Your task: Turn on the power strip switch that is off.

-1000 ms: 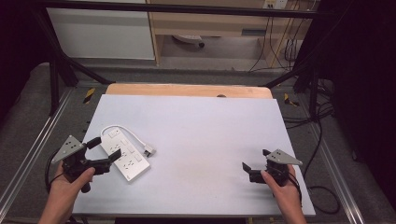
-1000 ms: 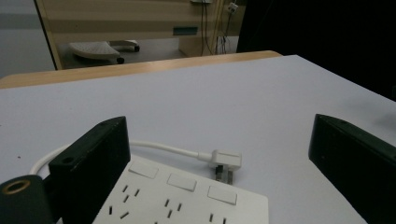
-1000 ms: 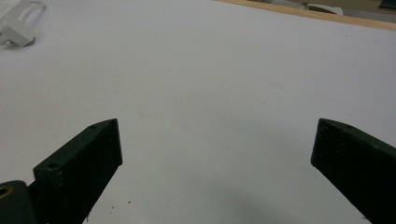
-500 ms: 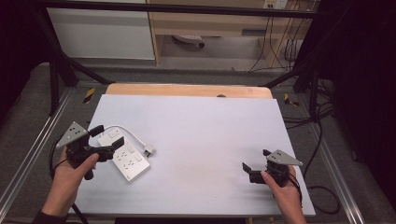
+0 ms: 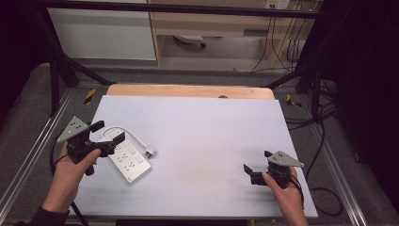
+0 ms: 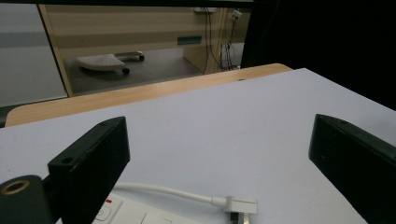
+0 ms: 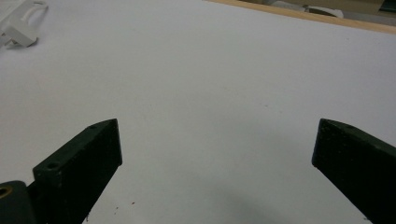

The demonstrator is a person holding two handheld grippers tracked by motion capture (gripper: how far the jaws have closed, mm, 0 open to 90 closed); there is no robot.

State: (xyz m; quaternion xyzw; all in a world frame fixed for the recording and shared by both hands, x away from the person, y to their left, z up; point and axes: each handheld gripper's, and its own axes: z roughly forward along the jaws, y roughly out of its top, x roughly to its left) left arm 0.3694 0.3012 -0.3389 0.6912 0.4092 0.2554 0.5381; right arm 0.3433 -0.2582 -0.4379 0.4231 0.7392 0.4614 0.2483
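Note:
A white power strip (image 5: 130,161) lies flat at the table's left, and its white cable (image 5: 136,137) loops round to a plug (image 5: 150,152) just right of it. My left gripper (image 5: 109,132) hovers open over the strip's far end, with nothing between its jaws. In the left gripper view the open gripper (image 6: 217,125) looks over the plug (image 6: 239,205) and a corner of the strip (image 6: 122,213). My right gripper (image 5: 257,163) is open near the front right of the table, far from the strip. In the right gripper view the gripper (image 7: 215,127) frames bare table, with the plug (image 7: 18,24) far off.
The white tabletop (image 5: 207,122) ends in a wooden strip (image 5: 188,91) along the far edge. Metal rails (image 5: 28,155) run along both sides of the table. Cables (image 5: 324,141) trail on the floor at the right. A cabinet stands beyond the table.
My left gripper has risen from the front left and moved away from the person, now above the strip's far end. The right gripper has stayed put.

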